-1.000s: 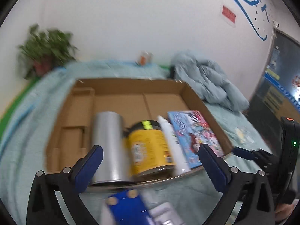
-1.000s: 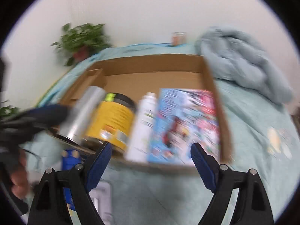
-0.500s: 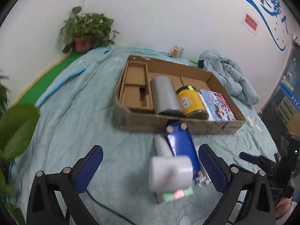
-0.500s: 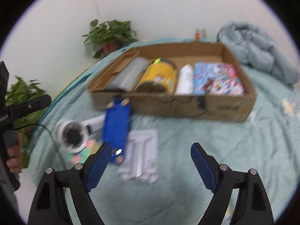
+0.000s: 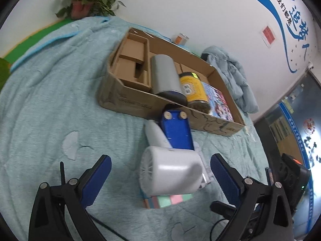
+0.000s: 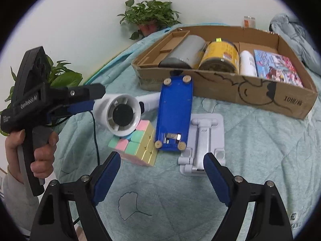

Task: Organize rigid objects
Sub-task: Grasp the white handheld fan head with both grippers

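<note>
A cardboard box (image 6: 266, 98) (image 5: 130, 102) holds a silver can (image 6: 186, 50), a yellow jar (image 6: 219, 55), a white bottle (image 6: 247, 63) and a picture book (image 6: 276, 68). In front of it on the bed lie a white hair dryer (image 6: 122, 114) (image 5: 170, 170), a pastel cube (image 6: 138, 144), a blue flat device (image 6: 174, 112) (image 5: 176, 130) and a grey stand (image 6: 202, 140). My left gripper (image 5: 158, 178) is open just before the dryer. My right gripper (image 6: 162, 174) is open and empty, above the cube and stand.
The teal bedspread (image 5: 50, 100) covers the bed. Potted plants (image 6: 148, 18) stand at the wall and at the left. A bunched blue-grey blanket (image 5: 232, 74) lies right of the box. The dryer's black cord (image 6: 96, 140) trails to the front.
Both grippers have pulled back from over the box and dropped toward the loose items in front of it. Both stayed open.
</note>
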### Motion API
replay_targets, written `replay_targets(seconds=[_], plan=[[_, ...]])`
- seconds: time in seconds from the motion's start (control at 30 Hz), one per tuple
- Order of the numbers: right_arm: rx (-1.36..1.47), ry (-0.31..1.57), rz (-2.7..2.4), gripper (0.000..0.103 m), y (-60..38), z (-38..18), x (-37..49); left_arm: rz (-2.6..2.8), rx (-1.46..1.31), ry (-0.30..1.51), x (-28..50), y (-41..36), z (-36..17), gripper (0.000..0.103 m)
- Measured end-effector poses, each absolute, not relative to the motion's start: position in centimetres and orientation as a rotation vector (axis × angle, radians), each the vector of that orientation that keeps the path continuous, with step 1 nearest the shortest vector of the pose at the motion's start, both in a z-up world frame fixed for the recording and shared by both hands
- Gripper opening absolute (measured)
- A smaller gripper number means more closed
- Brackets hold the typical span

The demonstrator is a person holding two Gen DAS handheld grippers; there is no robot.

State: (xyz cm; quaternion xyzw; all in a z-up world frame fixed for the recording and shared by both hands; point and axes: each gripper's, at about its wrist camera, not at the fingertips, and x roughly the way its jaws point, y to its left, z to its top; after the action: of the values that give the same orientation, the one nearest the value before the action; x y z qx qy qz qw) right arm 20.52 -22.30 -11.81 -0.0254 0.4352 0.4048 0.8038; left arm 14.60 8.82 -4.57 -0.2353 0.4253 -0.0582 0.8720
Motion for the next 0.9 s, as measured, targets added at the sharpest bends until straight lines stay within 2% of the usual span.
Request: replay_targets(seconds=[0.07,0.13,0.33,0.47,0.67,0.9], plan=[[-0.041,0.943,0.865,0.076,-22.3,-12.0,20.5,-0.188,-0.519,0.924,15.7,8.0,-4.7,0.08],[-0.031,0.935,0.886,0.074,-22.1,-11.8,20.2,-0.234,-0.552,0.944,16.2,7.2,-4.9,0.077],[-0.002,0.875,0.967,0.074,-22.2,-9.9,19.7,-0.491,-0.589,0.983,16.2,2.3,-4.5,0.074],[-0.042,0.842,0.936,0.074,-22.4,-9.5,20.1,-0.473,-0.522,0.97,16.2,0.8,-3.8,0.074],[-0.036,0.831,0.904,0.074,-22.3,-8.9,22.4,-0.375,-0.679,0.949,16.4,5.5,-4.4,0.075],[0.003,0.908,0.941,0.074,-19.5,-8.8,25.7,-0.278,-0.789,0.907,15.1,10.3,-5.4,0.076]])
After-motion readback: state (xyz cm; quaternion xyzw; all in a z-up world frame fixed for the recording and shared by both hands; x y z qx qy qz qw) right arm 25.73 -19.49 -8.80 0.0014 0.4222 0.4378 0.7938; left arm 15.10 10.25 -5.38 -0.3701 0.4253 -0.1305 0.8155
